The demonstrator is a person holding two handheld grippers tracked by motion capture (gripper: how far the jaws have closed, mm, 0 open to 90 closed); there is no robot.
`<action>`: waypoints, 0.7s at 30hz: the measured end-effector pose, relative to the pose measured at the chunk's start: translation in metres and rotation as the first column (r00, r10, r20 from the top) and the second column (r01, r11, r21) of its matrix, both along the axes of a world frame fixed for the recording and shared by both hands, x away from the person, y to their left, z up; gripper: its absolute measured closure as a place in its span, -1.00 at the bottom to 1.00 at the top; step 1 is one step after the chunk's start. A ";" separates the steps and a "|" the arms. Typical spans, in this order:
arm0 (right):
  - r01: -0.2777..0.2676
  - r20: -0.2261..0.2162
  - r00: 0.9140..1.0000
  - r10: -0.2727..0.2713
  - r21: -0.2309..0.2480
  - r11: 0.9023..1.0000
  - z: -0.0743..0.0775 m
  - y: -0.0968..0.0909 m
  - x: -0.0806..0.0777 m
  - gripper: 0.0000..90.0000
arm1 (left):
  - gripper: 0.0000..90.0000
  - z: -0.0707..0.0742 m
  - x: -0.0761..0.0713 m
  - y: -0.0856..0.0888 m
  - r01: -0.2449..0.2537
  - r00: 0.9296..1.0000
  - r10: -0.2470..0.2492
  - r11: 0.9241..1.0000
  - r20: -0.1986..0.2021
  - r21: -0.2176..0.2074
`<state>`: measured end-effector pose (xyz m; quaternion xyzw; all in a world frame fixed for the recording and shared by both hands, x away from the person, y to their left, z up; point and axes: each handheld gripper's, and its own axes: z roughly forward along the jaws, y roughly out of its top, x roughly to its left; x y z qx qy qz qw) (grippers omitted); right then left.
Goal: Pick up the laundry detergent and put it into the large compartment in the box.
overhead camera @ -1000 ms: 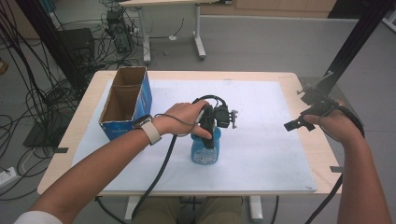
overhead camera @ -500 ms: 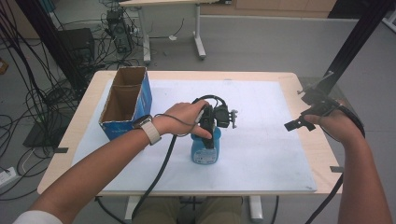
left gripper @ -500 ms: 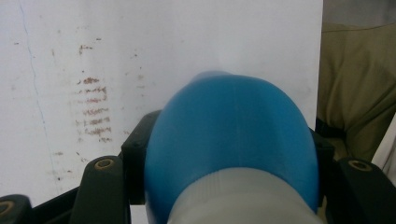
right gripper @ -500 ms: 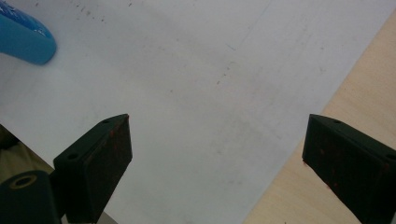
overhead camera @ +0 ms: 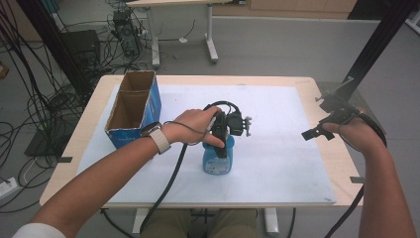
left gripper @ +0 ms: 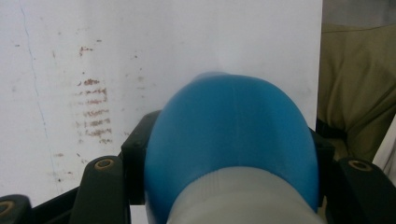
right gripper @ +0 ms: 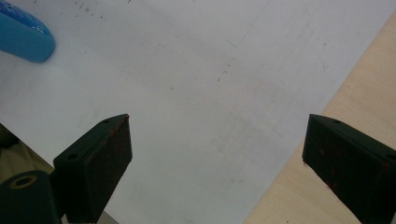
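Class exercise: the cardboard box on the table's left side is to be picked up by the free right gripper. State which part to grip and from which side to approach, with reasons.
Grip one long side wall of the box near its rim, coming from above. The box stands upright with its top open, so a thin wall can likely fit between the right gripper's open jaws, one jaw inside and one outside. The whole box looks too wide to span.

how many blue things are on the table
2. A blue bottle stands near the middle of the white mat, clamped in the left gripper. A blue cardboard box, open on top, sits at the mat's left edge. The box's inside is partly hidden.
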<state>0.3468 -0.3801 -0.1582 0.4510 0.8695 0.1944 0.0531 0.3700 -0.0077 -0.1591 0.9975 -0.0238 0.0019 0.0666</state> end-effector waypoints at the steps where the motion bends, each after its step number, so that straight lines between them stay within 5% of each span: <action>1: 0.001 0.000 1.000 -0.001 0.000 1.000 0.000 0.000 0.000 -0.82 | -0.13 0.000 0.000 0.000 -0.001 1.000 0.001 1.000 -0.001 -0.001; 21: 0.005 0.010 1.000 -0.005 0.002 1.000 -0.002 -0.005 -0.006 -0.82 | -0.13 0.000 0.001 0.001 -0.009 1.000 0.008 1.000 -0.005 -0.005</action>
